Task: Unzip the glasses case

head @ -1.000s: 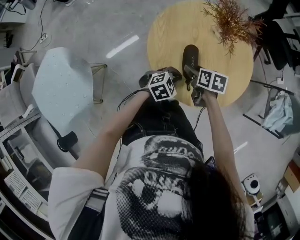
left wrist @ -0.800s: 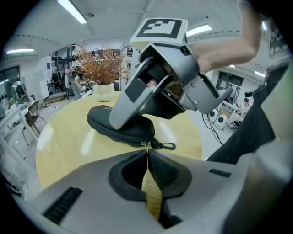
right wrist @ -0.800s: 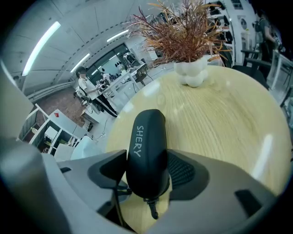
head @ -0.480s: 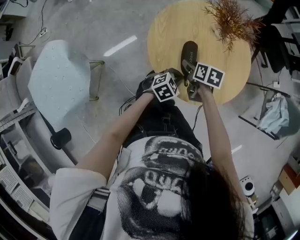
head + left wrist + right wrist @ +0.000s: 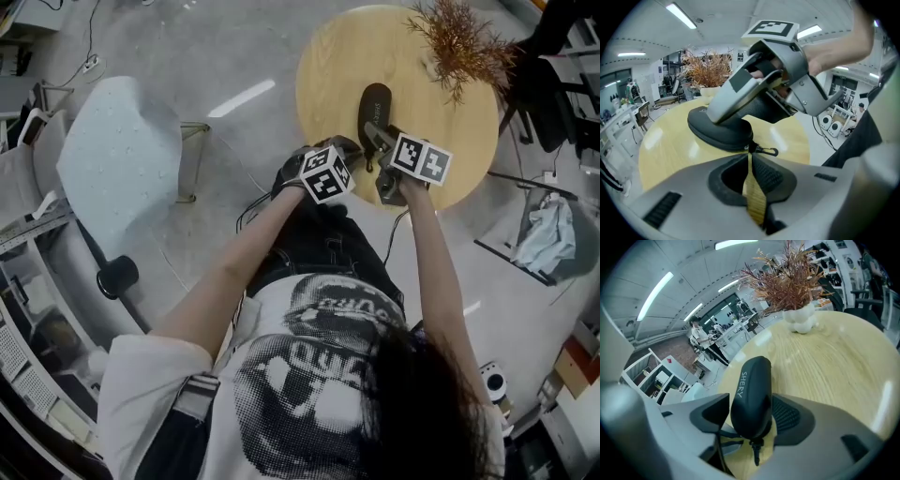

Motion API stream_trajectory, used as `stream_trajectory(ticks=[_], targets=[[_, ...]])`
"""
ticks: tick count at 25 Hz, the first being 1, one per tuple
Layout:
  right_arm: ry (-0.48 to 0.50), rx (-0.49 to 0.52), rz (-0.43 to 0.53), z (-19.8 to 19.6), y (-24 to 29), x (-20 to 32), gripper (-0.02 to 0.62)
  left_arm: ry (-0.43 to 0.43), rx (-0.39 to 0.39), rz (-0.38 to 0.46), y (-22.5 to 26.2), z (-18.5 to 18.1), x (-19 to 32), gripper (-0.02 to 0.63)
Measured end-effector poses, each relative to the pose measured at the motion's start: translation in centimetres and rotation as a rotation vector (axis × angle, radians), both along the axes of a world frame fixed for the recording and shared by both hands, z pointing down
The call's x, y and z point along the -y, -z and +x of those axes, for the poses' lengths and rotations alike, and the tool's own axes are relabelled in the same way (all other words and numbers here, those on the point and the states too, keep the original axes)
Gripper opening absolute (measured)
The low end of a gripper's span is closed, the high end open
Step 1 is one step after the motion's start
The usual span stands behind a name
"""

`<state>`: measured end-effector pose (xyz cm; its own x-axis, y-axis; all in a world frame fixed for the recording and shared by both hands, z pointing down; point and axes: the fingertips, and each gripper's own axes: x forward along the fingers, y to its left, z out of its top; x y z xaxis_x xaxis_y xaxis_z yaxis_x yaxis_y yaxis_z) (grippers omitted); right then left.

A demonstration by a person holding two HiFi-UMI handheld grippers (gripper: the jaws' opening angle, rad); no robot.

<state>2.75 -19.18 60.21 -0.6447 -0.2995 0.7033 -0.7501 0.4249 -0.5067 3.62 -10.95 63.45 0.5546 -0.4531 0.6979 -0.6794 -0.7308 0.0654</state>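
Note:
A black glasses case (image 5: 375, 105) lies on the round wooden table (image 5: 328, 66), its near end at the table's edge. My right gripper (image 5: 373, 141) straddles that end, its pads against both sides of the case (image 5: 752, 394), shut on it. The zip pull (image 5: 754, 453) with a small clip (image 5: 762, 150) hangs free off the case's end. In the left gripper view the case (image 5: 719, 129) sits just past my left gripper (image 5: 749, 157). Its tips meet right under the pull, with nothing seen between them. From the head my left gripper (image 5: 354, 150) is beside the right one.
A dried plant in a white vase (image 5: 459, 42) stands at the table's far side (image 5: 799, 319). A white chair (image 5: 122, 164) is on the floor to the left, with shelves beyond it. The person's legs are against the table's near edge.
Both grippers stay at the case's near end. The left gripper has tilted a little. The head view has shifted slightly.

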Motion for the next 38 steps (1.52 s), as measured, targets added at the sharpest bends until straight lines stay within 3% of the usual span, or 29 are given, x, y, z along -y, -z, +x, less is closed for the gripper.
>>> stream_trajectory(ticks=[5,13,20,25,30,38], targets=[[0.029,0.078,0.033,-0.2,1.7,-1.4,0.277,0.049,0.01,0.003,0.7,-1.7,-0.5,0.017],[-0.025,0.216,0.034,3.5,3.7,-4.9,0.243,0.11,-0.005,0.053,4.0,-1.6,-2.7,0.017],[0.015,0.239,0.08,6.2,4.0,-8.9,0.218,0.176,-0.069,0.078,7.6,-0.9,-6.1,0.017],[0.021,0.264,0.116,6.6,5.4,-10.4,0.206,0.232,-0.171,0.059,10.1,0.3,-6.9,0.017],[0.042,0.288,0.179,6.5,7.5,-10.7,0.189,0.254,-0.201,0.098,13.0,0.2,-6.1,0.017],[0.149,0.269,0.232,4.1,9.1,-13.4,0.172,0.332,-0.219,0.1,15.4,-2.9,-7.6,0.017]])
